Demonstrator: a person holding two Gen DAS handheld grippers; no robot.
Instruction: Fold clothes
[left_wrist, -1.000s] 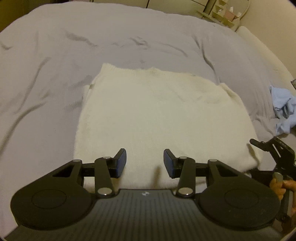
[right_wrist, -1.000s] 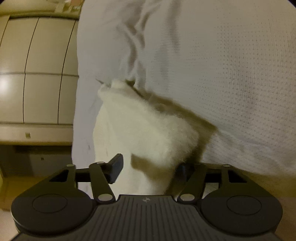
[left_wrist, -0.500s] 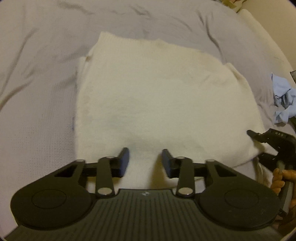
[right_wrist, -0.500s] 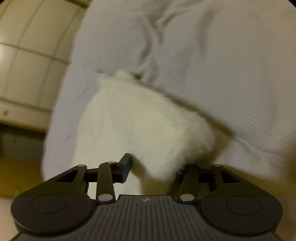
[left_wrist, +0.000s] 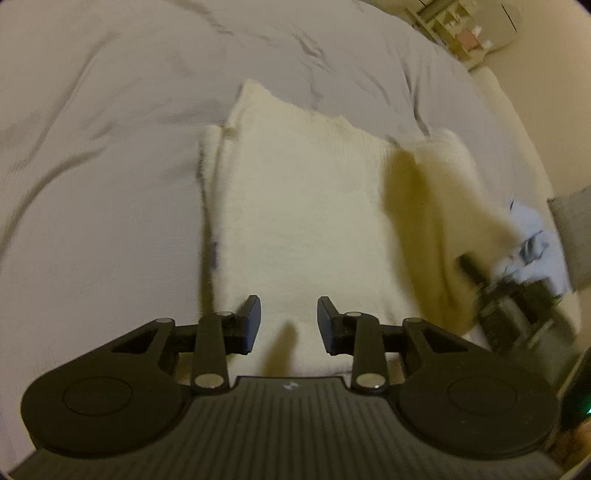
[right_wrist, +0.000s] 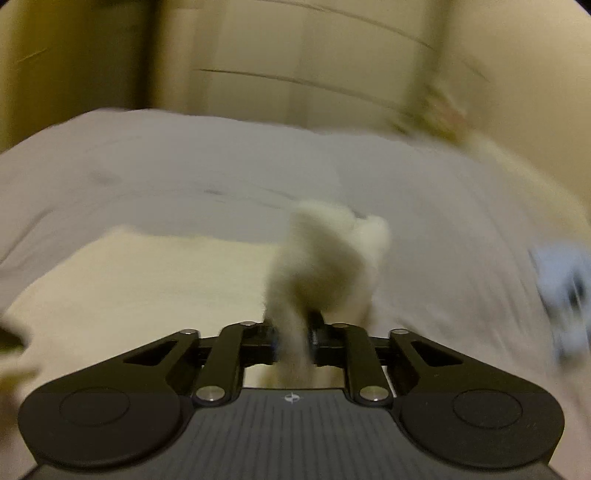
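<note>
A cream knit sweater (left_wrist: 303, 206) lies on the grey bed cover (left_wrist: 110, 147). My left gripper (left_wrist: 289, 321) is open and empty, just above the sweater's near edge. My right gripper (right_wrist: 293, 338) is shut on the sweater's right edge (right_wrist: 325, 258) and holds it lifted off the bed. In the left wrist view that raised edge (left_wrist: 447, 206) stands up as a flap, with my right gripper (left_wrist: 480, 280) blurred below it. The rest of the sweater (right_wrist: 147, 288) lies flat at the left of the right wrist view.
A light blue garment (left_wrist: 532, 243) lies crumpled on the bed at the right; it also shows blurred in the right wrist view (right_wrist: 565, 291). Cream wardrobe doors (right_wrist: 295, 55) stand behind the bed. A shelf (left_wrist: 465, 33) stands at the far right corner.
My right gripper has closed on the sweater's right edge and lifted it, swinging round to face across the bed. My left gripper stays open and has shifted slightly over the near edge.
</note>
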